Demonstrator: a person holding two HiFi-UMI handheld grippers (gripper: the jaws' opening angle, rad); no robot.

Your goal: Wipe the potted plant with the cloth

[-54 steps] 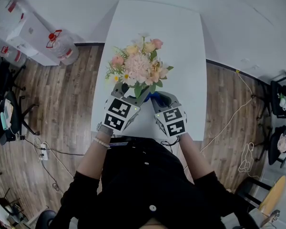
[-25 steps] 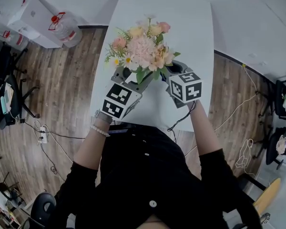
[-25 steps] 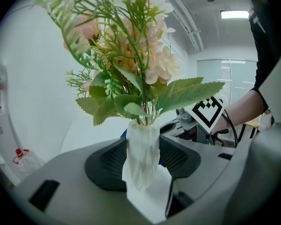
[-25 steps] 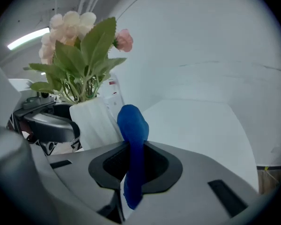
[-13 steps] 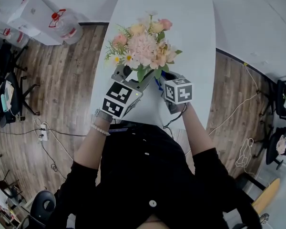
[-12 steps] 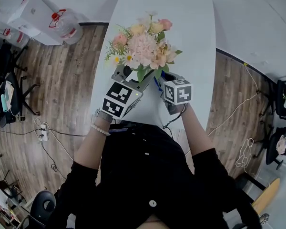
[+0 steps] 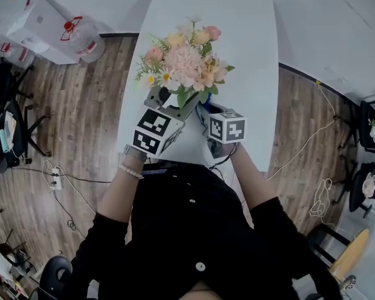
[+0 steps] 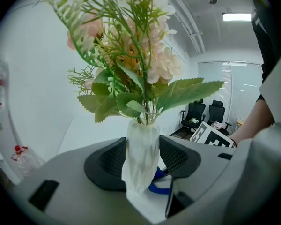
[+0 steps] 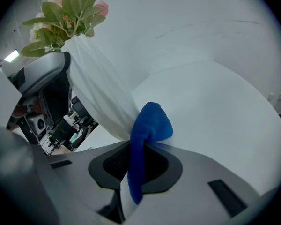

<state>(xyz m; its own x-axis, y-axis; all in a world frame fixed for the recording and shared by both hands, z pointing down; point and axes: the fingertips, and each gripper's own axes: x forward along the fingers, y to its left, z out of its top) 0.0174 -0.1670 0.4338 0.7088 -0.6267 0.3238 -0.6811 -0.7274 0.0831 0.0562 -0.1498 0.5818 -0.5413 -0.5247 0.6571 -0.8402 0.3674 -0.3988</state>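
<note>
Cloth (image 9: 152, 121) comes first, close to us: our right gripper (image 9: 138, 165) pinches a thin fold of this blue cloth. Its puffy end touches the low side of the white vase (image 9: 100, 95). Beside it, our left gripper (image 8: 141, 165) pinches the vase from both sides. The vase is by the near edge of the surface (image 7: 240, 36), closer to the left edge. We cannot tell if it stands on the surface or is lifted a little. Higher and farther are the green leaves (image 8: 187, 90) and the pink and peach flowers (image 7: 184, 61).

We think a few things could go wrong. The plant is tall and heavy on top, so a hard push from the cloth could tip it in our grip. Only a thin fold is pinched, so rubbing could pull the cloth out. If we go up too fast, the cloth could catch on a leaf and bend it.

A second ago our right gripper was higher, beside the leaves. Now it is lower, at the bottom of the vase, and it has rolled. Our left gripper and the plant have stayed put.
</note>
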